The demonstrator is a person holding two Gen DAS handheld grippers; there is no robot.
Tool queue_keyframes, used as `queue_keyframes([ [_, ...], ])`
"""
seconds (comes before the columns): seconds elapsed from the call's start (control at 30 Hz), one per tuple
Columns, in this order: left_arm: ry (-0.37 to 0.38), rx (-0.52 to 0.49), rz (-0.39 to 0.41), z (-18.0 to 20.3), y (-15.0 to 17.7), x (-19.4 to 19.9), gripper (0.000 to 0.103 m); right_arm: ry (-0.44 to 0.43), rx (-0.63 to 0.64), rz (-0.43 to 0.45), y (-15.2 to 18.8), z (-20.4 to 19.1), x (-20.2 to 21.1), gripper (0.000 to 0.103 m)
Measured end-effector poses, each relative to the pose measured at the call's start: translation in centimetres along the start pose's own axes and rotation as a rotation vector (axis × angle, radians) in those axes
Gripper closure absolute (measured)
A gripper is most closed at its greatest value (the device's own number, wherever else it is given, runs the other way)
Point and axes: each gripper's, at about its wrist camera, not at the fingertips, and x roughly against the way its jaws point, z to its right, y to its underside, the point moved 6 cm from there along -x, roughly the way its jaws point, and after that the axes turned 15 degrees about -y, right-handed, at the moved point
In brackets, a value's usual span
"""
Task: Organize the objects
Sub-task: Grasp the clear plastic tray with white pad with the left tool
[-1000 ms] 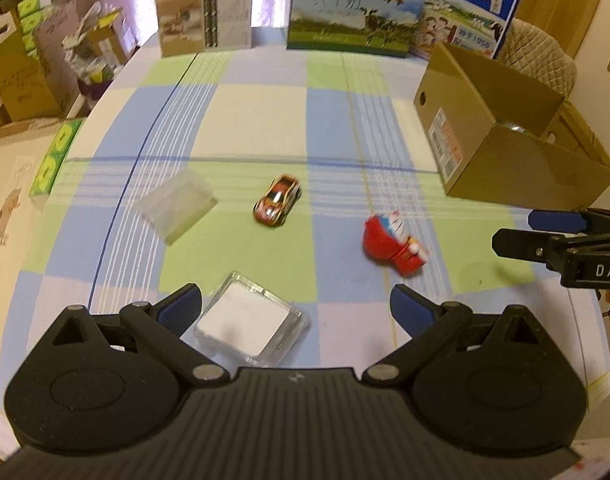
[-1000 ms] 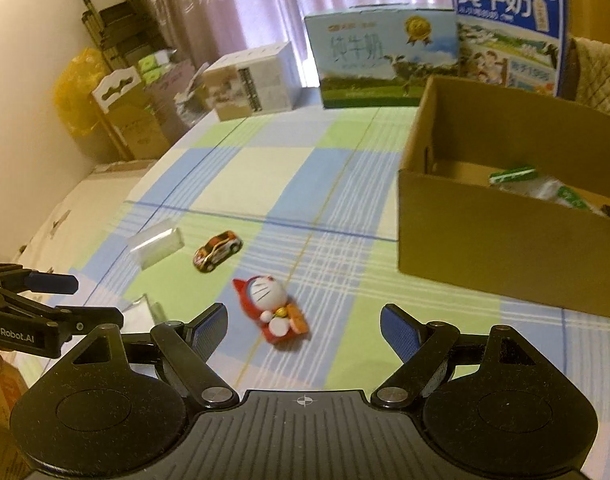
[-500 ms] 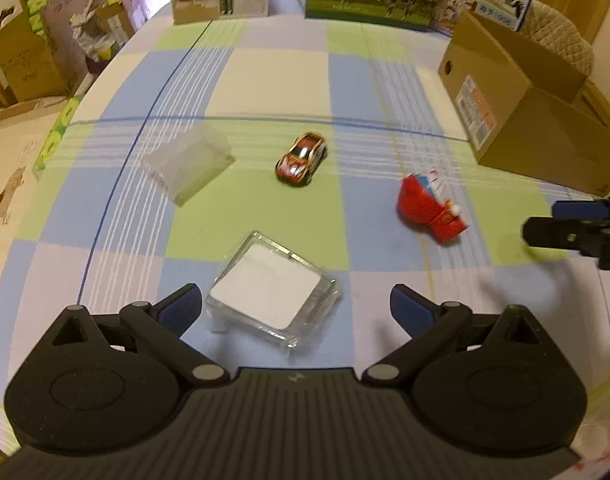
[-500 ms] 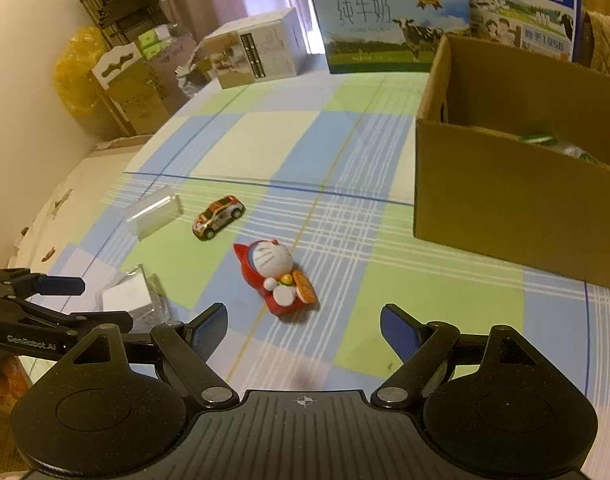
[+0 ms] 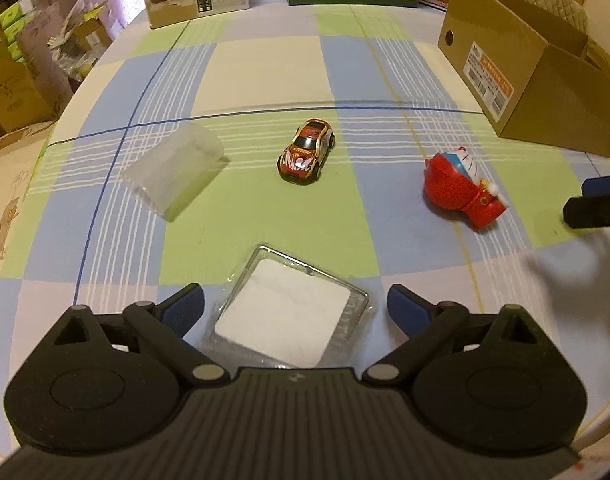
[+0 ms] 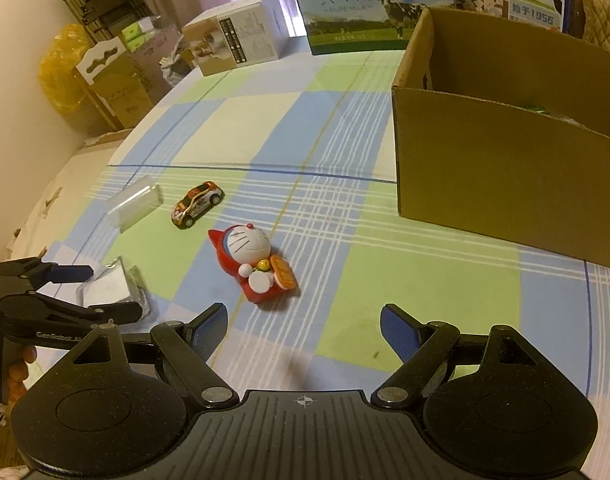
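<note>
**A:** What was on the table, starting with the biggest thing?

**B:** A checked cloth covered it. A brown cardboard box stood open-topped at the far right. Nearer lay a clear plastic case with a white insert, a frosted plastic block, a red cat figure on its back, and a little toy car.

**A:** And the two tools?

**B:** The left gripper was spread wide, holding nothing. The clear case sat between its blue fingertips, not touched by either. The right gripper was also wide and empty, with the cat figure just ahead of it and a little to its left.

**A:** What did the step seem to be?

**B:** Probably picking up the clear case, to go into the box. It lay turned at an angle to the fingers, so I'd judge the tool should rotate to meet two flat sides squarely, drop low, and close gently. Thin plastic could flex or slip out.

**A:** And the car?

**B:** Well apart from both tools, mid-table, between the block and the figure.
</note>
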Motion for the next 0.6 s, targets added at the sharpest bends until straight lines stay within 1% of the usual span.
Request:
queue_keyframes([
  [0.07, 0.006, -0.010, -0.003, 0.1, 0.0, -0.4, 0.013, 0.001, -0.005, -0.003, 0.0, 0.1, -0.2, 0.022],
  [0.2, 0.015, -0.021, -0.006, 0.2, 0.0, -0.9, 0.015, -0.001, -0.014, -0.010, -0.1, 0.3, -0.6, 0.022],
  [0.3, 0.017, -0.029, 0.000, 0.3, 0.0, -1.0, 0.020, -0.009, -0.015, -0.015, -0.3, 0.3, -1.0, 0.022],
  [0.37, 0.016, -0.024, 0.003, 0.3, -0.1, -1.1, 0.026, -0.017, -0.012, -0.019, -0.4, 0.1, -1.4, 0.022],
  [0.47, 0.009, -0.004, 0.001, 0.1, -0.4, -1.1, 0.029, -0.034, 0.007, -0.034, -0.4, -0.3, -2.1, 0.022],
  [0.6, -0.001, 0.013, -0.006, -0.1, -0.7, -1.3, 0.029, -0.054, 0.058, -0.051, -0.5, -1.2, -3.3, 0.022],
])
